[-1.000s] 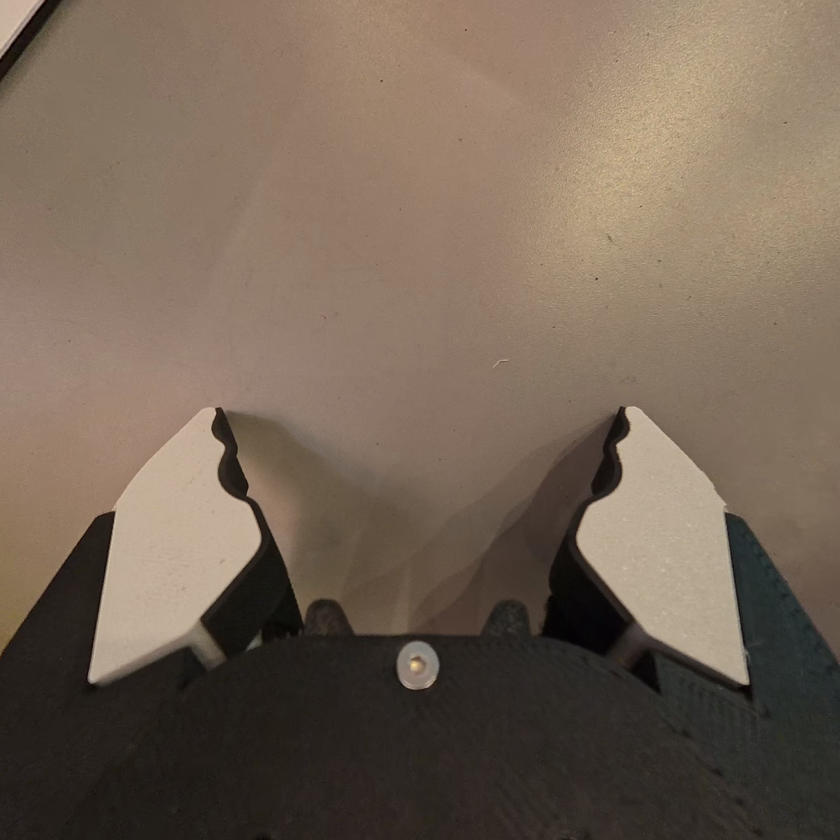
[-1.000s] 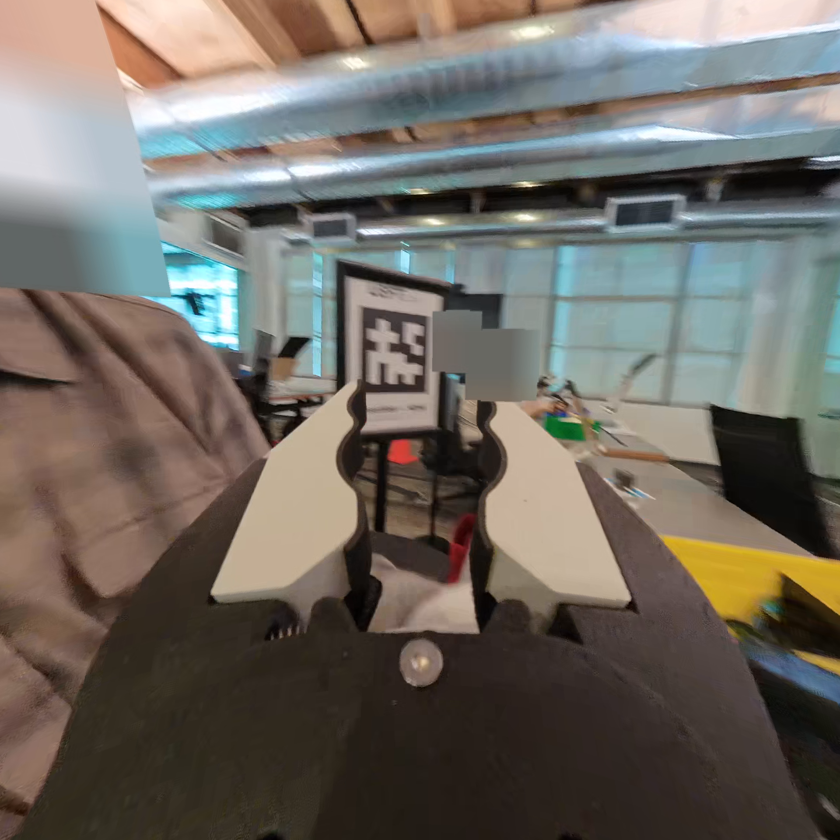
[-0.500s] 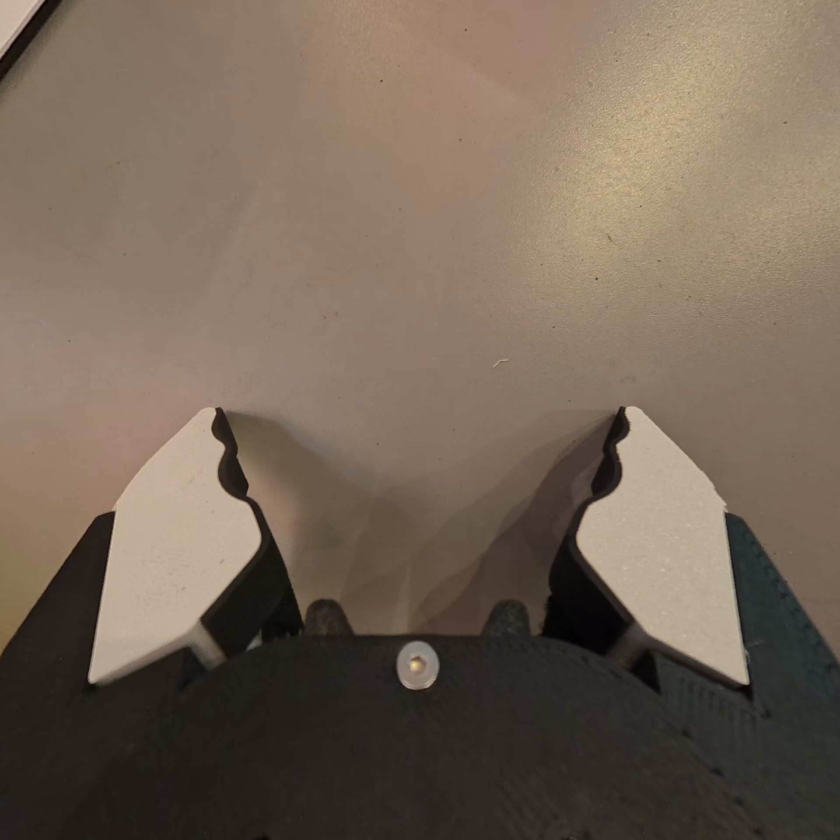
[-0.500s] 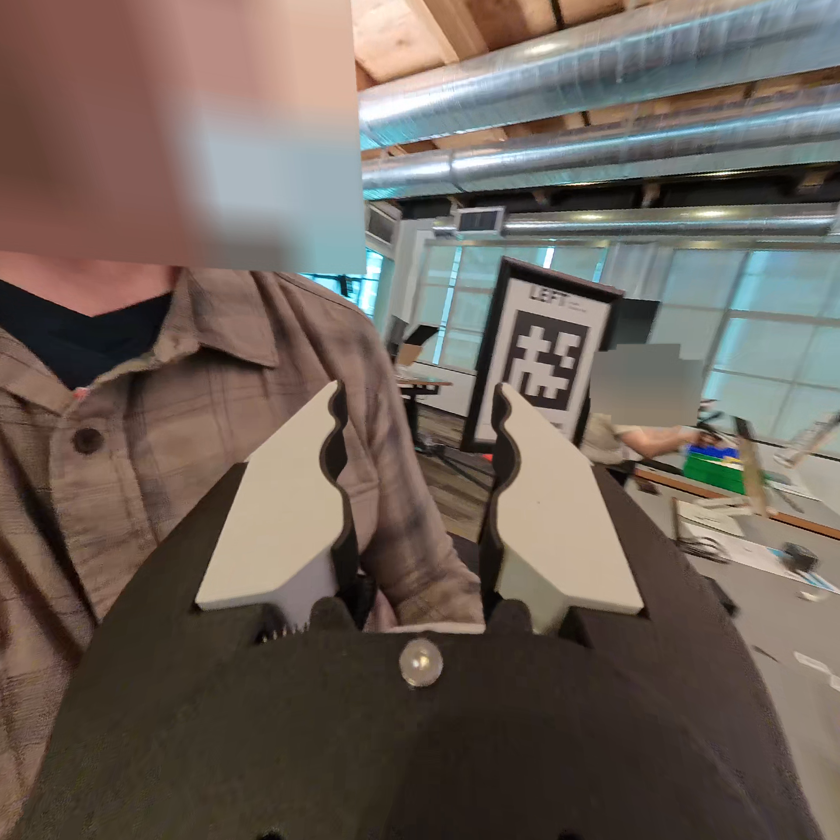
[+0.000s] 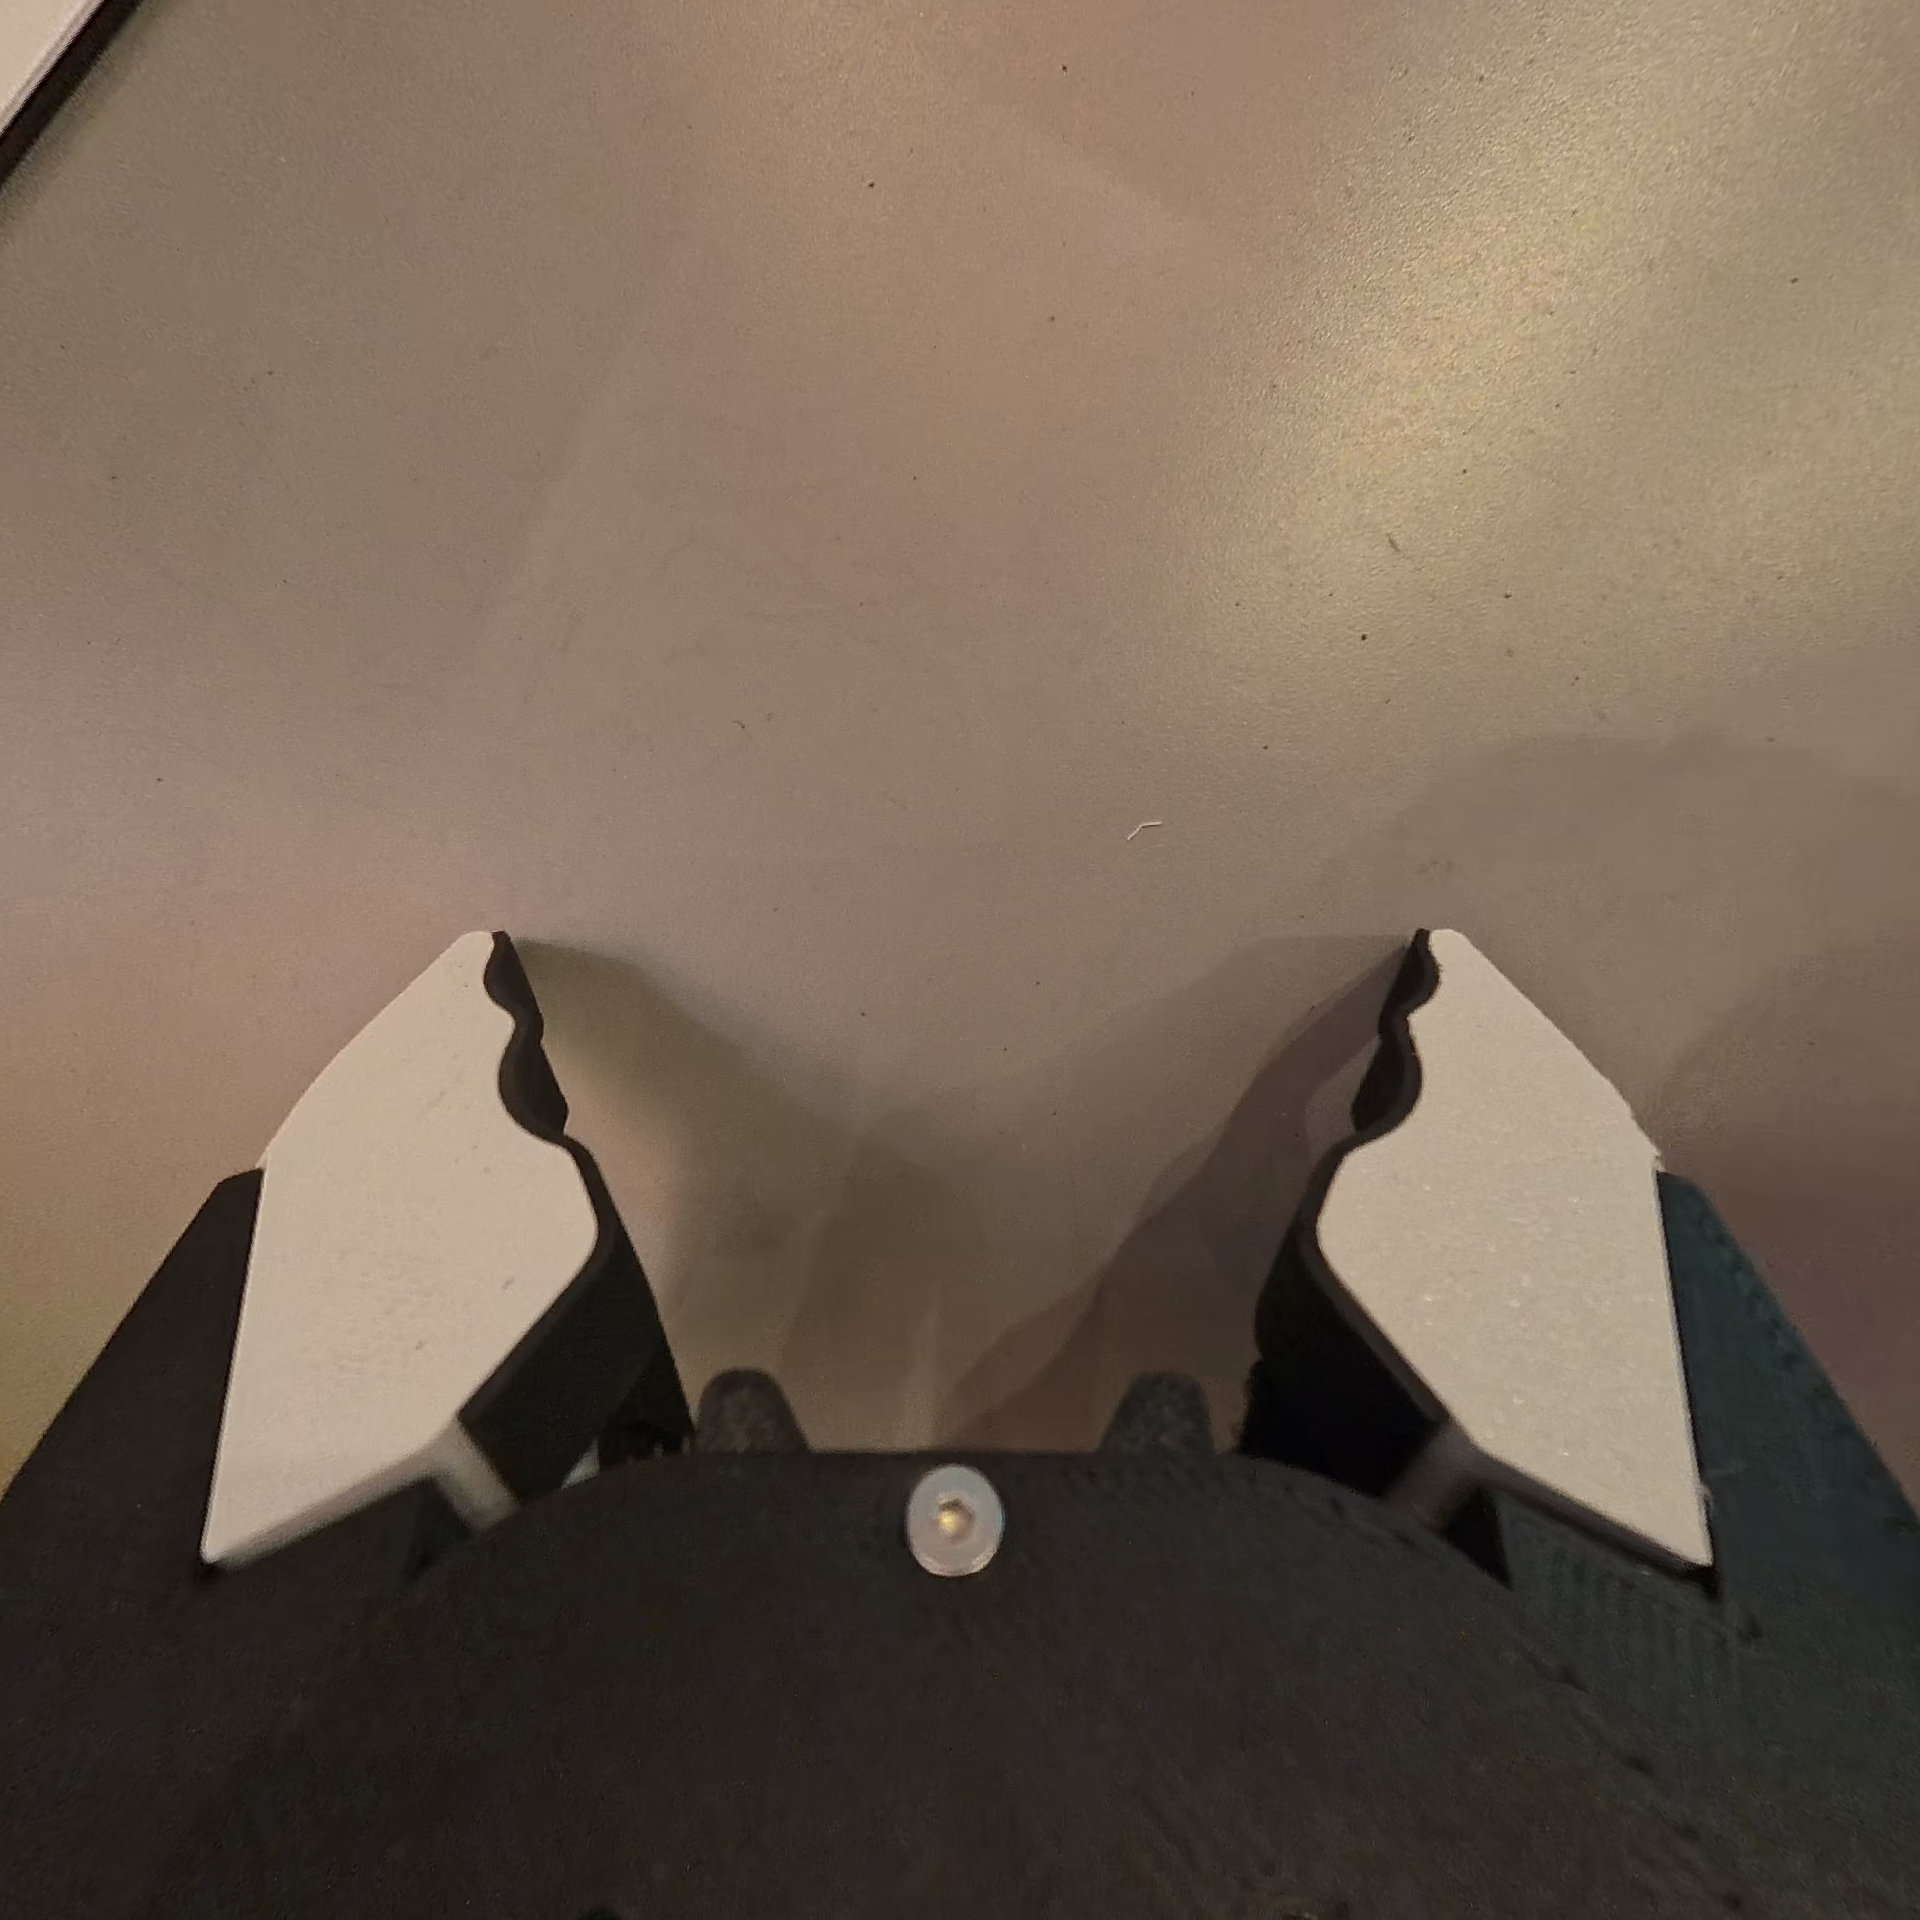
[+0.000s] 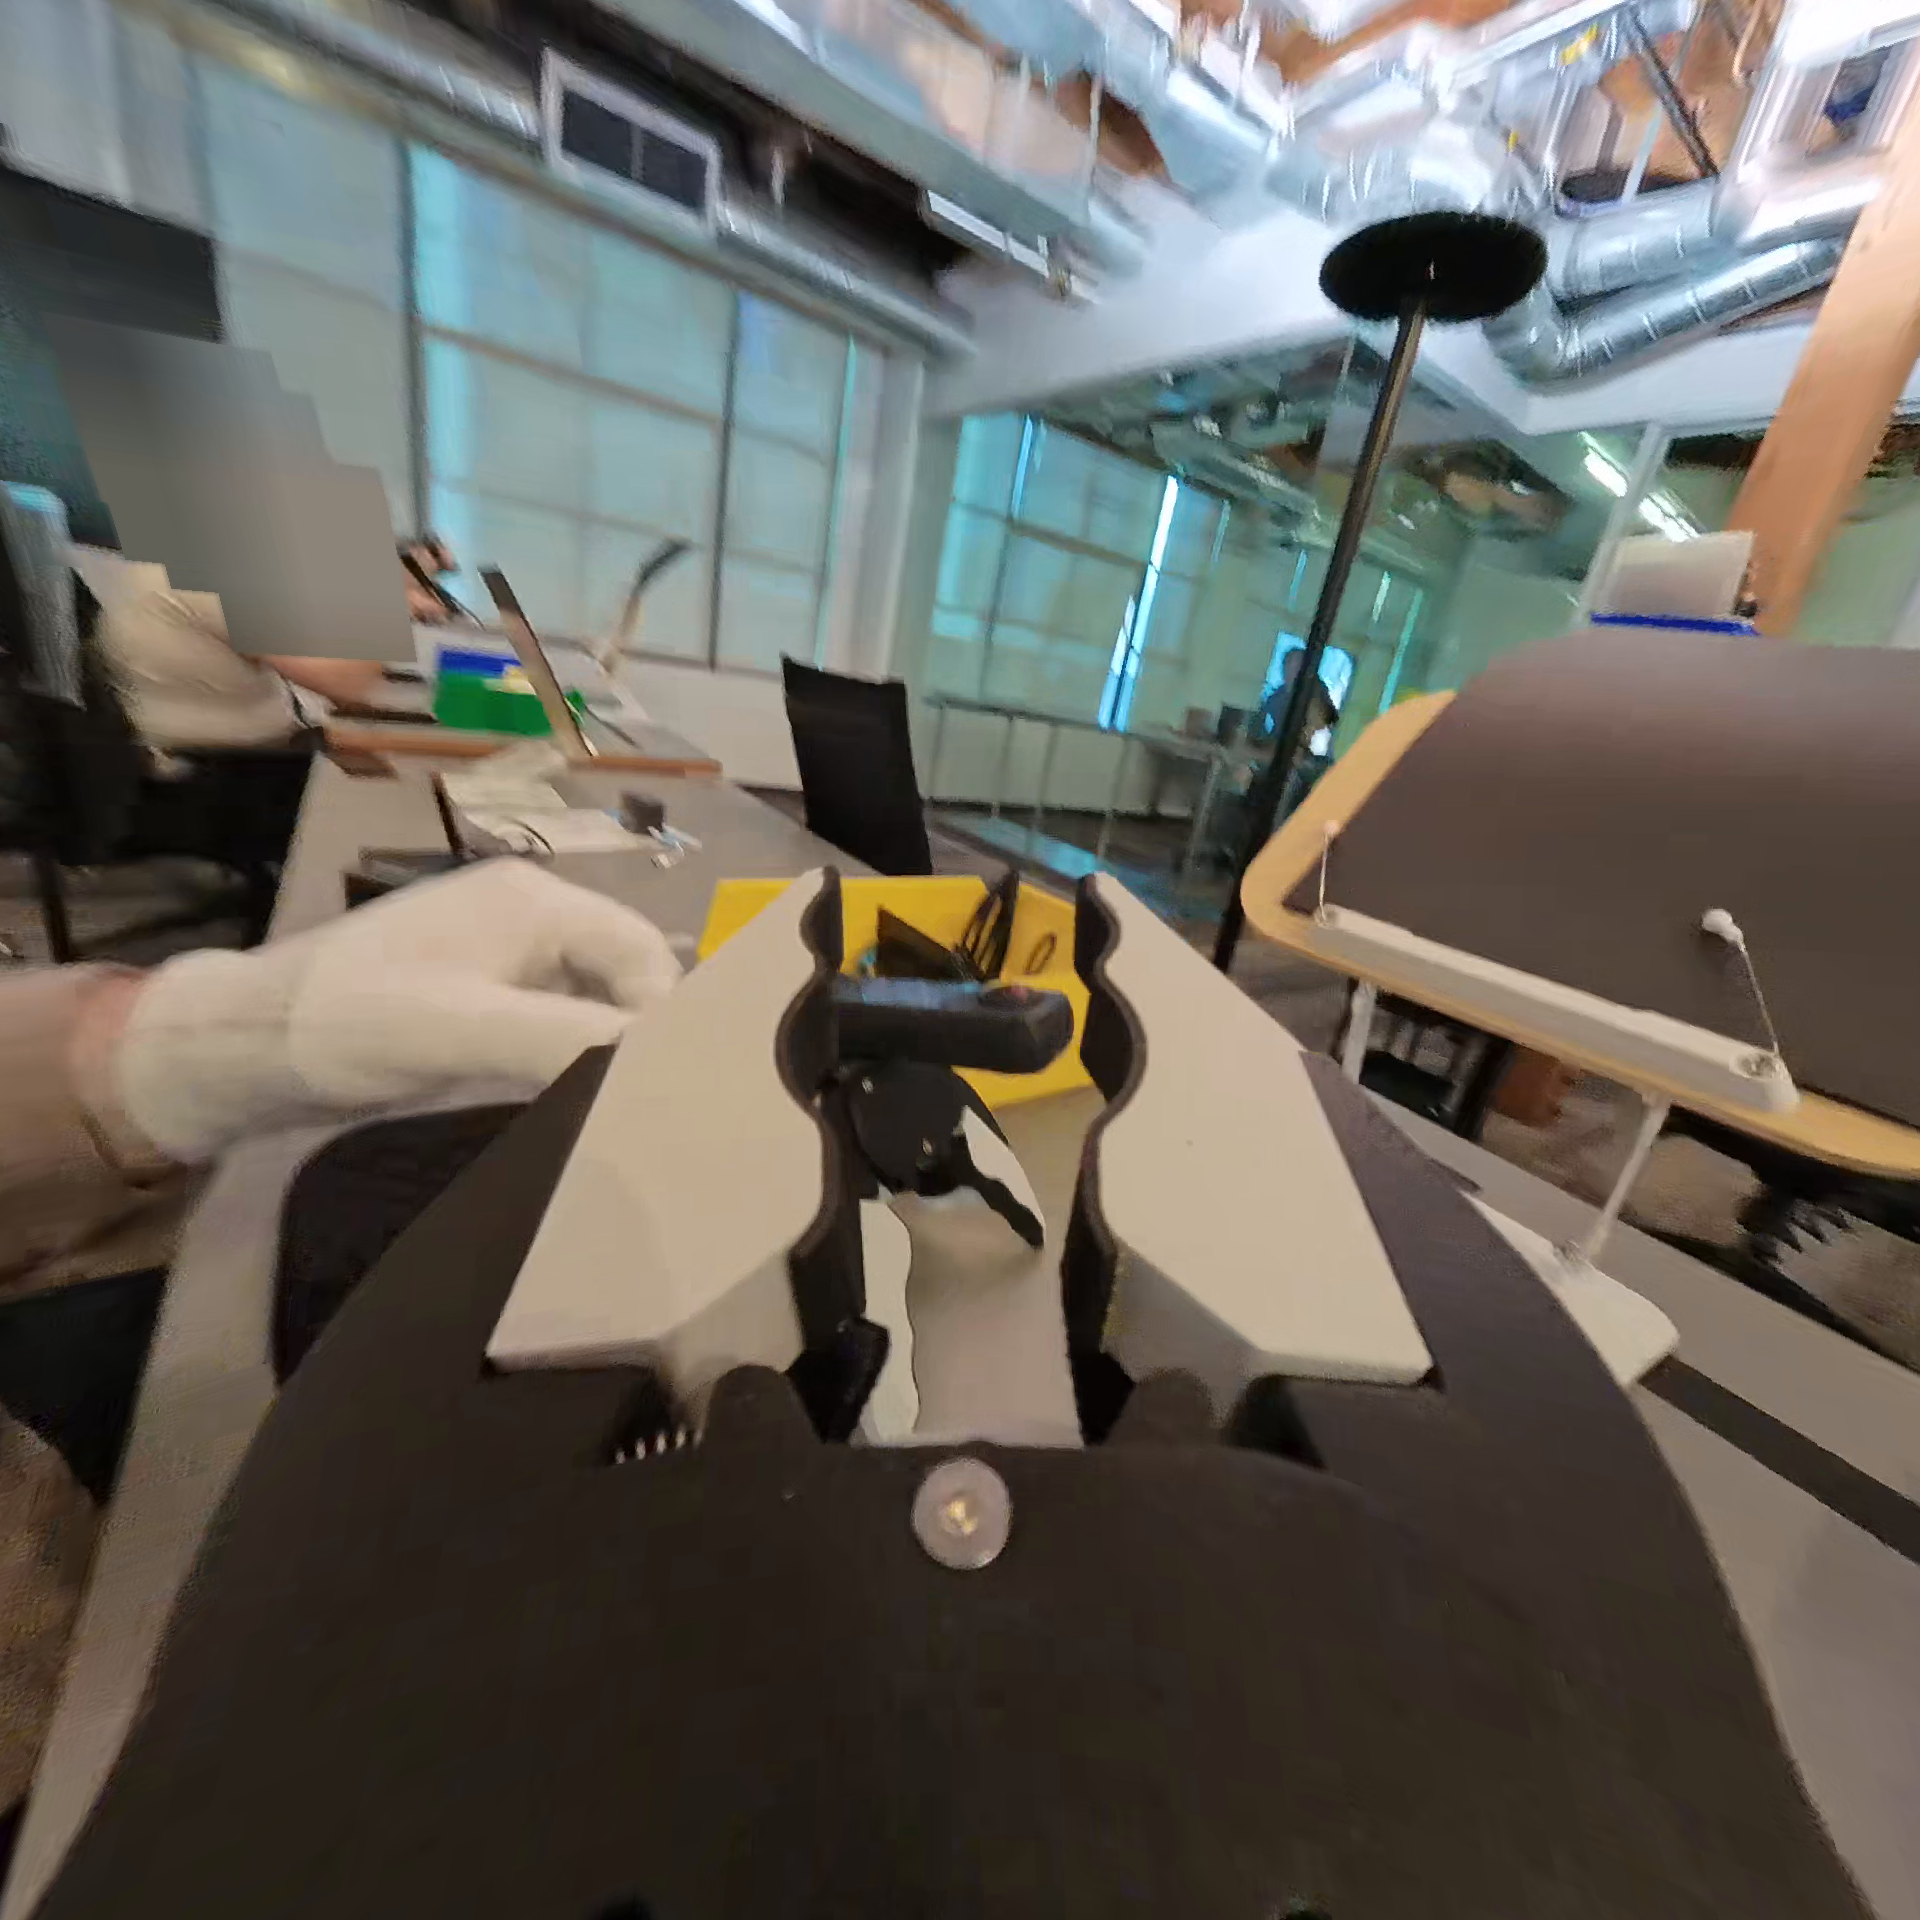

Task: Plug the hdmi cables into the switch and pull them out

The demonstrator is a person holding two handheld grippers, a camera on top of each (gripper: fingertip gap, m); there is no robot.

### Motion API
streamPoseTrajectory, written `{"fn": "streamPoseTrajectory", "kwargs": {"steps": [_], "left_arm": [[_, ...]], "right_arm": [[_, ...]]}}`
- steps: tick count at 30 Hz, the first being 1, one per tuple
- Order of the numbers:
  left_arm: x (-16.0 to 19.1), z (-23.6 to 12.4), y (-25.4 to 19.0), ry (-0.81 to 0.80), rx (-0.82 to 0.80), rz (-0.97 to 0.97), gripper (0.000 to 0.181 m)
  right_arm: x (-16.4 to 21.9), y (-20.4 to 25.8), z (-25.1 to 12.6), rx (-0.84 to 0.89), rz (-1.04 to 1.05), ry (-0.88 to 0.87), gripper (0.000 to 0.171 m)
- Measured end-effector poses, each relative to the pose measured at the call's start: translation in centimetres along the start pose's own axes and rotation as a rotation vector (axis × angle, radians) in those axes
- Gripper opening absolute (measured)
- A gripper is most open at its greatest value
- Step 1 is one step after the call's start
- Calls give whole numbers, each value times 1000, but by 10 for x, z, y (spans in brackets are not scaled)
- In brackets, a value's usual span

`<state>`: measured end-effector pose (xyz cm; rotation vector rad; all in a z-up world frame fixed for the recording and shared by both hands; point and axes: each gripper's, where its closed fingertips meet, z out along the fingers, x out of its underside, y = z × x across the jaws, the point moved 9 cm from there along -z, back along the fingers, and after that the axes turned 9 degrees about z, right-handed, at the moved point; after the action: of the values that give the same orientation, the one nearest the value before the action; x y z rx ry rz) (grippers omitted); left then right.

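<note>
Tongs: left tongs (image 5: 961, 940) spread wide over bare grey surface (image 5: 935, 468), unchanged from earlier. Right tongs (image 6: 956, 904) part open, holding nothing; a black device (image 6: 951, 1023) on a stand sits beyond them, seen through the gap. Gloved hand (image 6: 416, 997) at left. Right view has swung from a person's shirt to the surface; cables and switch not identifiable.

Beyond the table (image 6: 1049, 1340): yellow tray (image 6: 925, 904); gloved hand (image 6: 416, 997) left, slanted board (image 6: 1621, 831) right, chair (image 6: 852, 769) behind
</note>
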<state>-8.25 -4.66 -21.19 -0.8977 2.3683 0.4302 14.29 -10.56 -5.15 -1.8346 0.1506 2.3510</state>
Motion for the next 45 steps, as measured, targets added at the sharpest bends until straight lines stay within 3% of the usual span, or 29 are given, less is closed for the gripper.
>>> {"fn": "streamPoseTrajectory", "kwargs": {"steps": [5, 8, 16, 25, 32, 45], "left_arm": [[0, 0, 0, 0, 0, 0, 146], [0, 0, 0, 0, 0, 0, 146], [0, 0, 0, 0, 0, 0, 146], [0, 0, 0, 0, 1, 0, 146], [-17, 12, -5, 10, -61, -81, 146], [-28, 19, -9, 43, -107, -152, 146]], "right_arm": [[39, 5, 40, 30, -7, 137, 66], [63, 2, 56, 24, -21, 218, 73], [78, -7, 86, 39, -7, 209, 66], [73, 21, 119, -114, -59, 131, 63], [64, 22, 121, -152, -26, 81, 61], [71, -17, 95, 2, 49, 141, 61]]}}
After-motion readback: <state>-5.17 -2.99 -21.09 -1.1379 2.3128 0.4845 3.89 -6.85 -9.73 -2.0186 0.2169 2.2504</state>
